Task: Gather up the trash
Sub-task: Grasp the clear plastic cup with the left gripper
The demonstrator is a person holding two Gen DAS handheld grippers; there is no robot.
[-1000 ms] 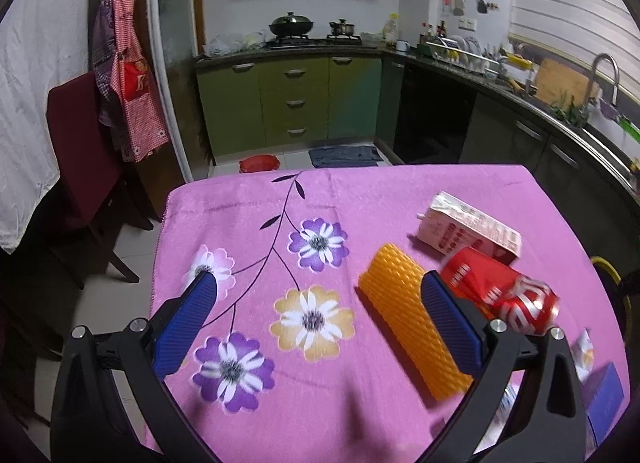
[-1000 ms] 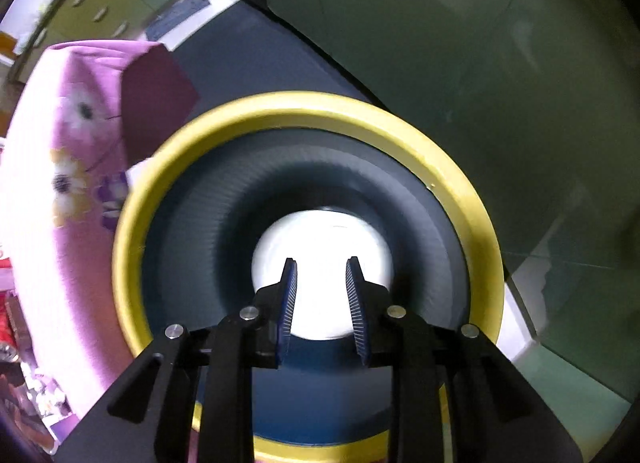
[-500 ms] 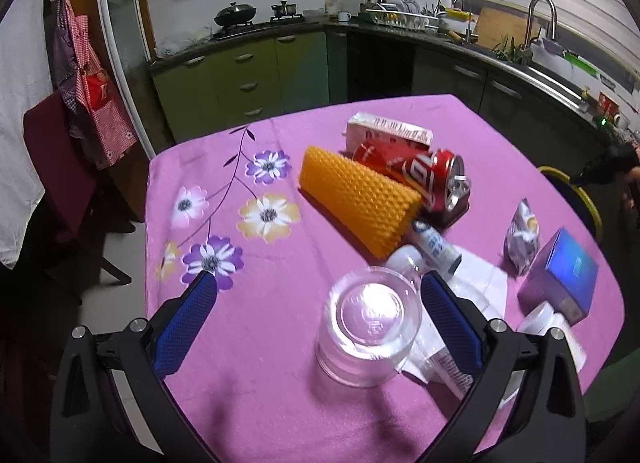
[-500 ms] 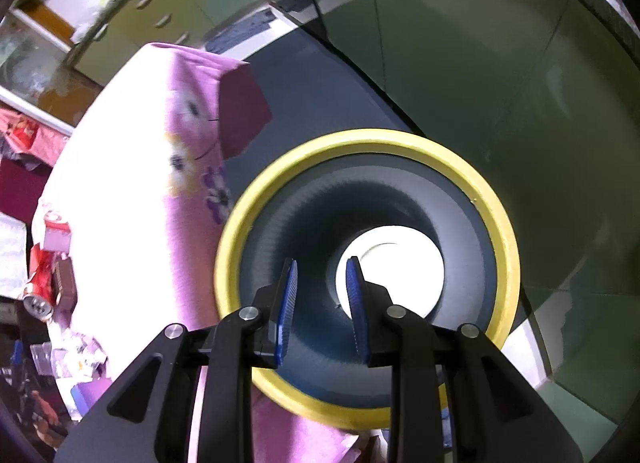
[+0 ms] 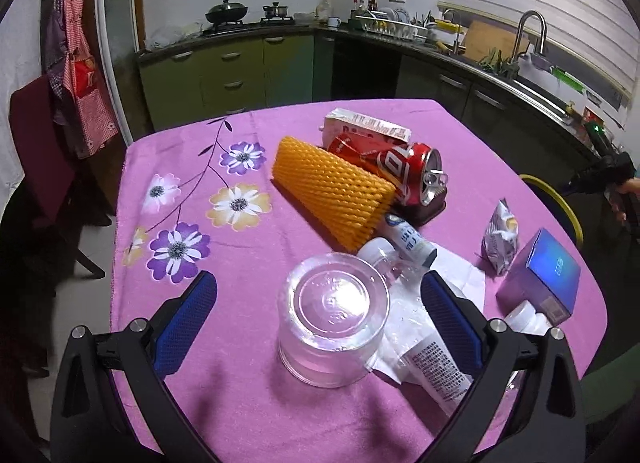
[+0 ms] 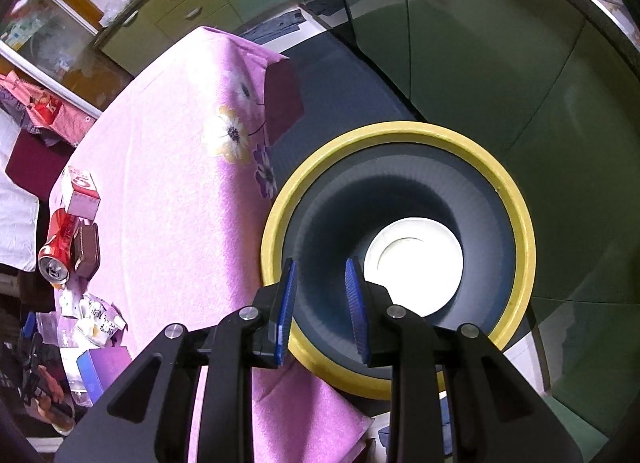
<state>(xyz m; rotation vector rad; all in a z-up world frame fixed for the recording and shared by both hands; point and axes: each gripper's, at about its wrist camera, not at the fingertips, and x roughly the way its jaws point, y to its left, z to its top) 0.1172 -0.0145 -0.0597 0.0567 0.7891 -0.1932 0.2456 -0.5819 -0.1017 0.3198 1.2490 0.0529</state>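
The trash is lying in a cluster on the pink flowered desk (image 5: 248, 403), and the left tongs (image 5: 318, 313) are now hanging right over its near end; a second ago they were looking at the far, mostly bare part of the cloth with only the orange foam net (image 5: 330, 193) between the pads, so they have been pulling back and are now framing an upside-down clear plastic cup (image 5: 334, 327). Judging by that, the cup is the next pick. Left tongs are released, spread wide, gripping nothing, cup sitting between the pads but not touching either. Cup is looking transparent, base up, resting partly on a white wrapper (image 5: 432, 363). Just behind the cup a small white bottle (image 5: 408, 239) is lying, then the orange foam net, with a dented red soda can (image 5: 404, 173) on its side touching the net and a milk carton (image 5: 366, 127) behind that. To the cup's right a crumpled snack packet (image 5: 500, 239) and a purple box (image 5: 540, 275) are sitting near the desk edge. The right tongs (image 6: 322, 309) are hovering over the yellow-rimmed bin (image 6: 516, 231) beside the desk, higher above it than a second ago, jaws slightly parted and holding nothing; a white plate-like disc (image 6: 416, 259) is lying at the bin's bottom.
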